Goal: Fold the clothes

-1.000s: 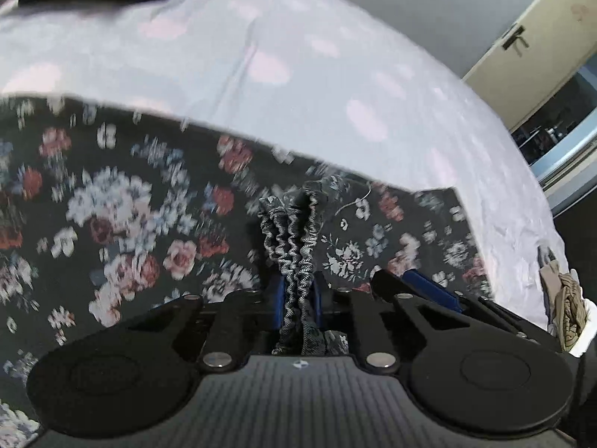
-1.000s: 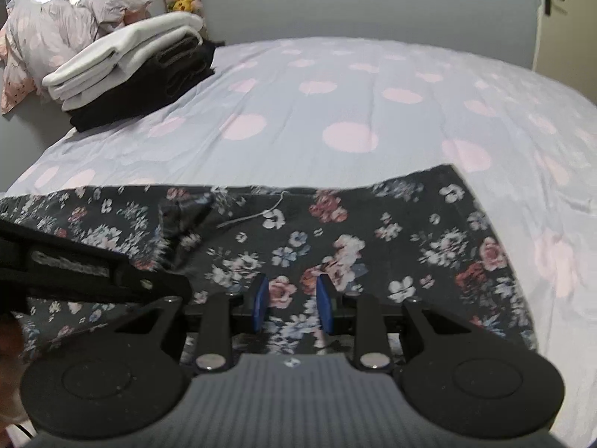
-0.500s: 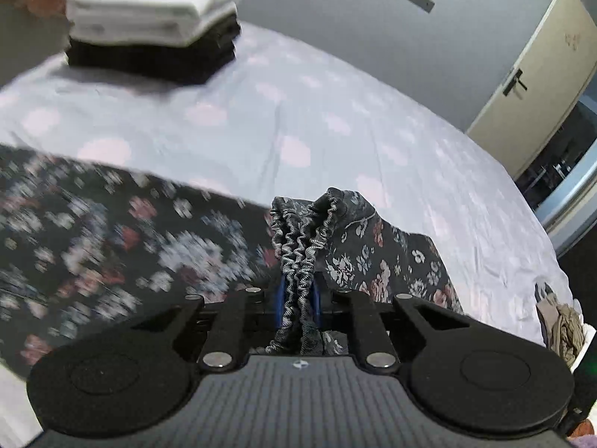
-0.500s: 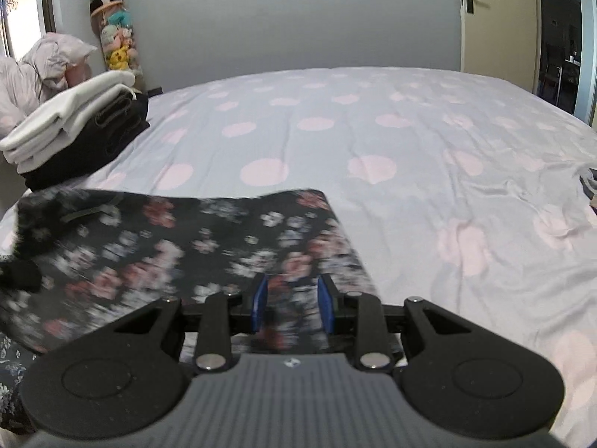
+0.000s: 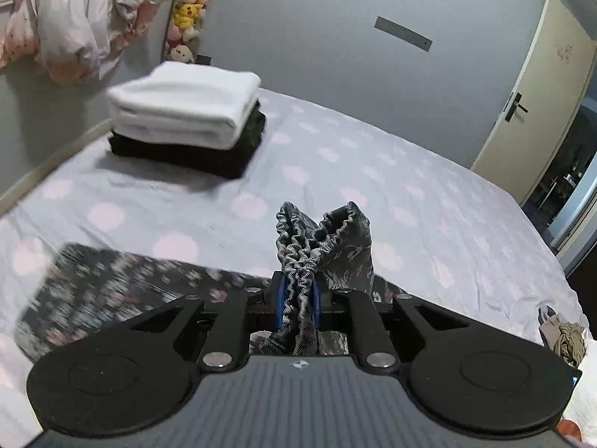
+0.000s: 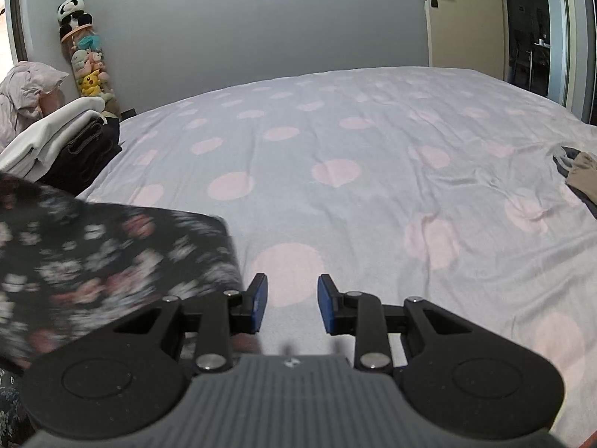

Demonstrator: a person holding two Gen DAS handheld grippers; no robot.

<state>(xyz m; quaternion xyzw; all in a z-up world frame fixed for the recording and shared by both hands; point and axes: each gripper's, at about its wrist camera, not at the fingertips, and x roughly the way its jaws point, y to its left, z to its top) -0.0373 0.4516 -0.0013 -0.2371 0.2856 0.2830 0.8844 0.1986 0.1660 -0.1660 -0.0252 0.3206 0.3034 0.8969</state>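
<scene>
Lifted since the earlier frames, the elastic waistband (image 5: 298,257) of the floral garment (image 5: 123,280) is pinched between the pressed-together jaws of the left gripper (image 5: 297,298), the rest trailing blurred over the polka-dot bedsheet (image 6: 373,171). Released, the right gripper (image 6: 291,304) is held with jaws spread, empty. A folded stack (image 5: 186,119) is kept at the far corner, presumably as the destination.

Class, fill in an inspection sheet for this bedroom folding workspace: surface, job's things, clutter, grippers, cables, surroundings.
Surface: bed sheet, lilac with pink dots, lightly creased.
Job's things: floral garment, blurred; its elastic waistband is pinched. Folded stack, white on black.
Clutter: crumpled clothes at the bed's edge.
Grippers: left gripper shut on the waistband; right gripper open, holding nothing.
Cables: nothing seen.
Surroundings: plush toys, door, grey wall.
</scene>
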